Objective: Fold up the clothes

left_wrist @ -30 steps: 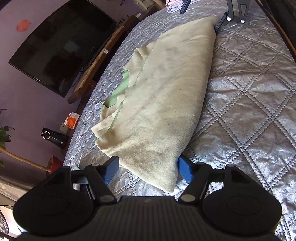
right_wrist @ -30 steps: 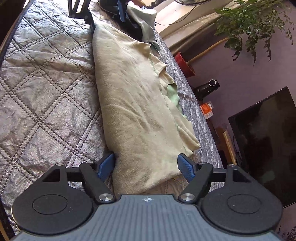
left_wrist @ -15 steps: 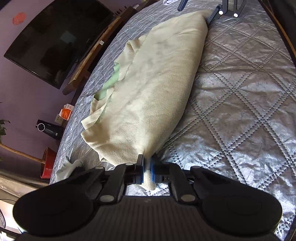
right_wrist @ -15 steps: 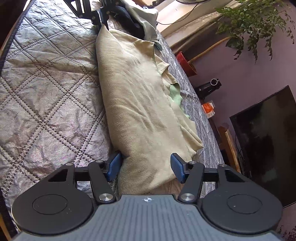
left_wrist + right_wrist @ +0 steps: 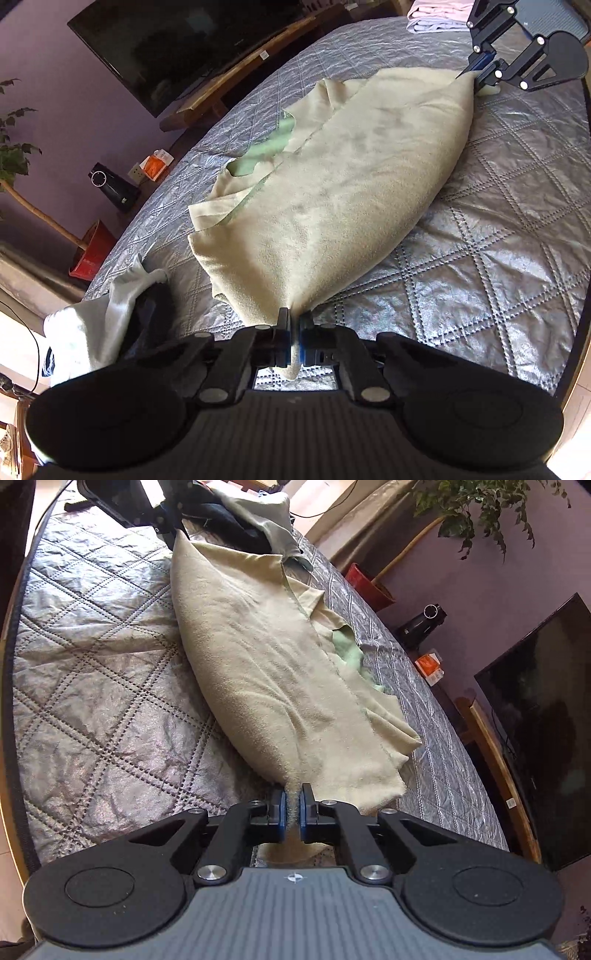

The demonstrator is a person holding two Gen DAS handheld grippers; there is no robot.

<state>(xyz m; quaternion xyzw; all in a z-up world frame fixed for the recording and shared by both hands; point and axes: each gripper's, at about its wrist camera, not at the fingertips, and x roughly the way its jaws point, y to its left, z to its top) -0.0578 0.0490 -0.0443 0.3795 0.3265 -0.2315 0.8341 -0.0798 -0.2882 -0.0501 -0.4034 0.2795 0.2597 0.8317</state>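
Pale cream fleece garment (image 5: 343, 192), loosely folded lengthwise, stretched along quilted bedspread (image 5: 498, 240)

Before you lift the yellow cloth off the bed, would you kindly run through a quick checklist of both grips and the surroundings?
1. Left gripper clamped on the yellow cloth: ok, fabric pinched between its pads.
2. Right gripper clamped on the opposite end: ok; its jaws have just closed on the fabric.
3. Cloth flat between the grips: not ok, the far edge is rumpled and shows green lining.
4. Clothes pile clear of the cloth: ok.
5. All layers caught in each grip: cannot tell.
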